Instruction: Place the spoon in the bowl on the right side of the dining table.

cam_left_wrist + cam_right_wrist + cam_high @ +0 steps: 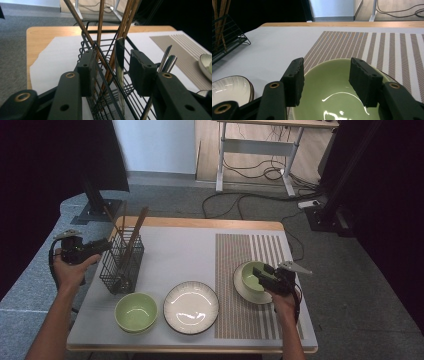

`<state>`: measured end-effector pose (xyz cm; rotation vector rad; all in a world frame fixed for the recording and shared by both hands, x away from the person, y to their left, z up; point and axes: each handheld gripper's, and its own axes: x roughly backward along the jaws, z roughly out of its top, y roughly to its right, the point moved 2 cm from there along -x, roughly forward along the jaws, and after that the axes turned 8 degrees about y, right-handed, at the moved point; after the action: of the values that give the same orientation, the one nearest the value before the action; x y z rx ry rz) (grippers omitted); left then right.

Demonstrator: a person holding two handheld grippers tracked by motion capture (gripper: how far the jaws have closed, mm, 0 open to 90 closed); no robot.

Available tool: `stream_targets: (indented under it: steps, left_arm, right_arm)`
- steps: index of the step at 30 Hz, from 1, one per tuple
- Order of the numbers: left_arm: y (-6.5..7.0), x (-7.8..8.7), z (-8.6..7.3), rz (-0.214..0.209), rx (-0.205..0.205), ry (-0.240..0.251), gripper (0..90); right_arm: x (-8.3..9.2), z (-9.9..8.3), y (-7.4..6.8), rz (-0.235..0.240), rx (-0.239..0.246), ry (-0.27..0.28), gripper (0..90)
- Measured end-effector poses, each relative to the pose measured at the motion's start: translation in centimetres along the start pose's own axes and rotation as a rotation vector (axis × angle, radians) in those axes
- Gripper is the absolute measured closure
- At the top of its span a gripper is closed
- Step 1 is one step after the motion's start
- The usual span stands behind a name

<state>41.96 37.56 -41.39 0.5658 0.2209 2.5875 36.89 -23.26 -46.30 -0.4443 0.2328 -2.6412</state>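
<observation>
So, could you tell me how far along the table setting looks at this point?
Done, it seems: a green bowl sits on a plate on the striped mat. In hand: the right gripper hovers open over that bowl, and the left gripper is open around a wire of the cutlery basket beside the chopsticks. Probably left: cutlery is not yet out, and a second bowl and plate sit off the mat.

This looks like a lab or office set up for recording: grey carpet floor (165, 202), loose cables (250, 172) trailing across it, and a height-adjustable white desk frame (255, 150) behind. Black stands (95, 195) flank the desk (175, 250), which is laid with tableware.
</observation>
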Motion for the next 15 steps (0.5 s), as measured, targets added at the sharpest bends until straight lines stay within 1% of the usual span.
stream_targets:
  steps: [5,8,11,15]
  left_arm:
    - [-0.20,-0.17,0.01,-0.005,0.008,0.015,60.3]
    - [-0.29,-0.17,0.08,0.005,0.006,0.020,62.7]
    - [-0.34,-0.21,0.20,-0.002,0.000,0.021,64.1]
    - [-0.33,-0.40,0.32,-0.019,0.012,0.024,68.1]
  right_arm:
    - [0.08,-0.20,0.19,-0.006,0.003,0.000,45.7]
    - [0.08,-0.20,0.19,-0.004,0.002,0.002,45.6]
    - [0.12,-0.16,0.14,0.000,0.005,0.006,45.6]
    - [0.07,-0.21,0.14,-0.002,0.007,0.003,45.5]
